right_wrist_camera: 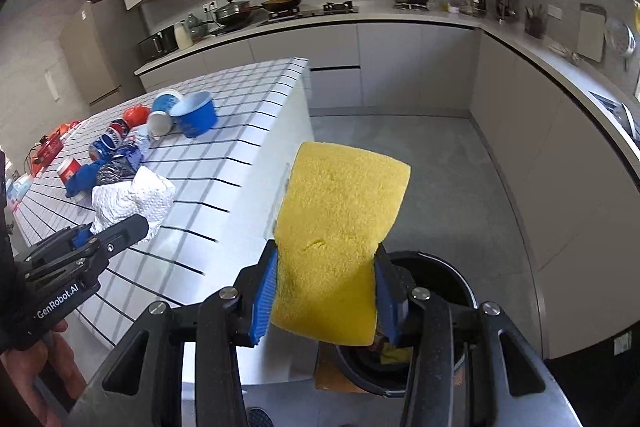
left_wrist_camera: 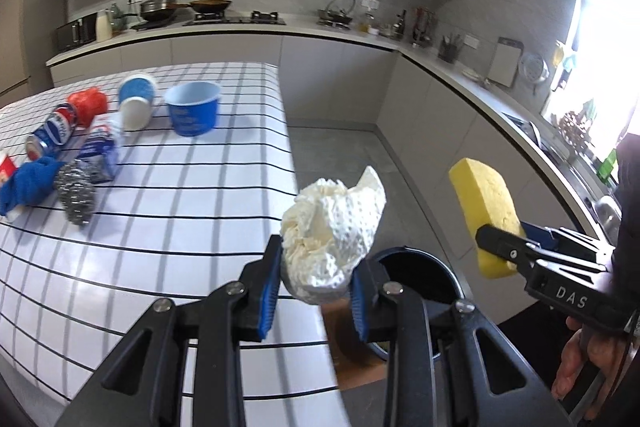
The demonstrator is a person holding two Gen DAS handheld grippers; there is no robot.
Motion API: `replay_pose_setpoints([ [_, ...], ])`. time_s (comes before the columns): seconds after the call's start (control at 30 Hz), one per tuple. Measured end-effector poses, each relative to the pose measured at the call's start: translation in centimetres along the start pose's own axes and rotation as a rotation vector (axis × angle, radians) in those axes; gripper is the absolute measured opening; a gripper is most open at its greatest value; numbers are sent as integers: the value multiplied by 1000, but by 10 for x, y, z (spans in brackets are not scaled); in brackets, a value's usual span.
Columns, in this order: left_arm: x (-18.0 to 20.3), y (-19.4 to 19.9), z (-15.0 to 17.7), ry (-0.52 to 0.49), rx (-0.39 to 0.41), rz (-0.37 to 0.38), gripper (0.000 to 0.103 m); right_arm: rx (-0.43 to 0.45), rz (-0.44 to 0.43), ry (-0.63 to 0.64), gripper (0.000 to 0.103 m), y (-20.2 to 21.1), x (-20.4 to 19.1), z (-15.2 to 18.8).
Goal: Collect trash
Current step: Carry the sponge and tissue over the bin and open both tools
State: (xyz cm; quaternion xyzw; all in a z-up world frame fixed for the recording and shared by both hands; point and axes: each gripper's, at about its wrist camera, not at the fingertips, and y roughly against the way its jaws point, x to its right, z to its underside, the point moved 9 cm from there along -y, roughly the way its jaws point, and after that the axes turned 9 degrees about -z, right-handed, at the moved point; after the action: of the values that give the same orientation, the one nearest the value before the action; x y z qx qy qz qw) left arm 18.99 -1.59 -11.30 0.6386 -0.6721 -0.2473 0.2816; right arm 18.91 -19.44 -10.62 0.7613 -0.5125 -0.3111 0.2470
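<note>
Step in hand: carrying two bits of trash off the desk [left_wrist_camera: 168, 227] and over to the bin [left_wrist_camera: 420, 267] on the floor.
Left gripper [left_wrist_camera: 316, 279]: squeezed narrow on a crumpled paper towel [left_wrist_camera: 332, 223], blue pads pressing both sides.
Right gripper [right_wrist_camera: 326, 291]: squeezed on a yellow sponge [right_wrist_camera: 340, 227], most of the sponge sticking out past the tips.
Where the paper towel is: in the air past the desk edge, just beside the dark bin mouth, not quite over it.
Where the sponge is: in the air, its low end above the near rim of the bin.
Bin: round, dark, standing on the floor close to the desk; looks to have something yellow inside already, hard to tell in the shadow.
Pose: both grippers side by side, tipped down and forward, a hand [left_wrist_camera: 580, 363] wrapped round the right handle.
Next move: bring each gripper right over the bin mouth, then let go so the trash drops in, not on the floor.
Left on the desk: a blue tub [left_wrist_camera: 194, 109], a can [left_wrist_camera: 52, 131], a steel scrubber [left_wrist_camera: 76, 191], a blue cloth [left_wrist_camera: 28, 183] and more, well apart from the grippers.
How far along: some way in, plenty still to pick up.
</note>
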Motion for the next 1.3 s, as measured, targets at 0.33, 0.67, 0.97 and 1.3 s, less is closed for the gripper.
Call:
replay_pose_setpoints([
  [0.33, 73, -19, 20, -72, -55, 61, 32, -42, 24, -27, 46, 11, 63, 29],
  [0.67, 124, -49, 48, -124, -130, 86, 32, -109, -19, 2, 46, 5, 109, 58],
  [0.97, 145, -78, 67, -143, -192, 128, 32, -221, -131, 92, 47, -32, 126, 84],
  [1.3, 127, -142, 117, -98, -330, -8, 85, -352, -62, 49, 103, -114, 195, 122],
])
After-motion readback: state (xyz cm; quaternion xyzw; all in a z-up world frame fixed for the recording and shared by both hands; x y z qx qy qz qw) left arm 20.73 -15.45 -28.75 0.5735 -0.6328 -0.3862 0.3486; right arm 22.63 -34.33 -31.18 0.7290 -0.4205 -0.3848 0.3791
